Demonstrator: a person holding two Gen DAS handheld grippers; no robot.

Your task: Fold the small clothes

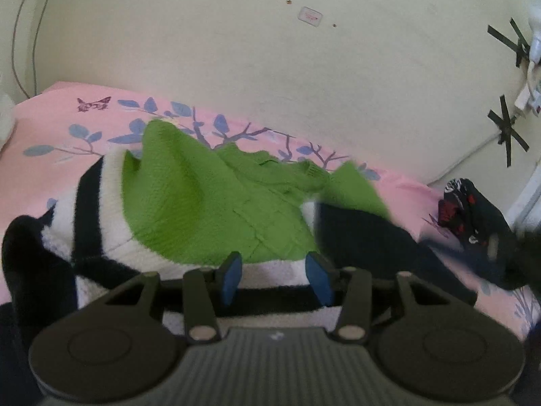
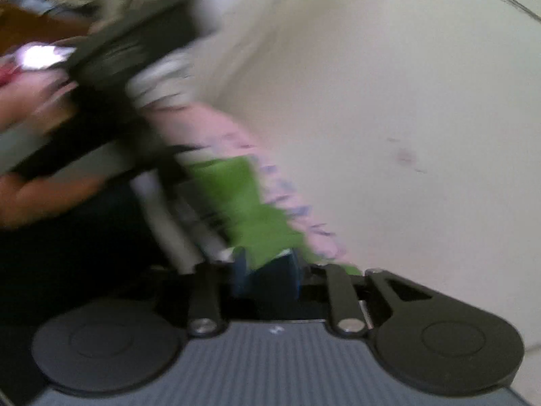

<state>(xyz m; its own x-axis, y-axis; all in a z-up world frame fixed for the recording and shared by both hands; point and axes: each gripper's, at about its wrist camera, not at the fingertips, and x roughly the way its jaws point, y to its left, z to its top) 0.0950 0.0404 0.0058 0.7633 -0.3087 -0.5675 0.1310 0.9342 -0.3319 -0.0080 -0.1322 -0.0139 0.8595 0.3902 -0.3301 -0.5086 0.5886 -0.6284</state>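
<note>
A small knit sweater lies on the pink floral bedsheet (image 1: 50, 128). Its top part is green (image 1: 203, 199) and its lower part is white with black stripes (image 1: 91, 209). My left gripper (image 1: 275, 275) is open just above the white and black hem, its blue pads (image 1: 231, 279) apart and holding nothing. The right wrist view is badly blurred. There my right gripper (image 2: 267, 270) has its blue pads close together on a green piece of the sweater (image 2: 250, 209), lifted off the sheet.
A cream wall (image 1: 270, 61) rises right behind the bed. A black, red and white garment (image 1: 470, 209) lies at the right on the sheet. Cables and black tape crosses (image 1: 507, 128) are on the wall at right. An arm (image 2: 37, 196) shows at left in the right wrist view.
</note>
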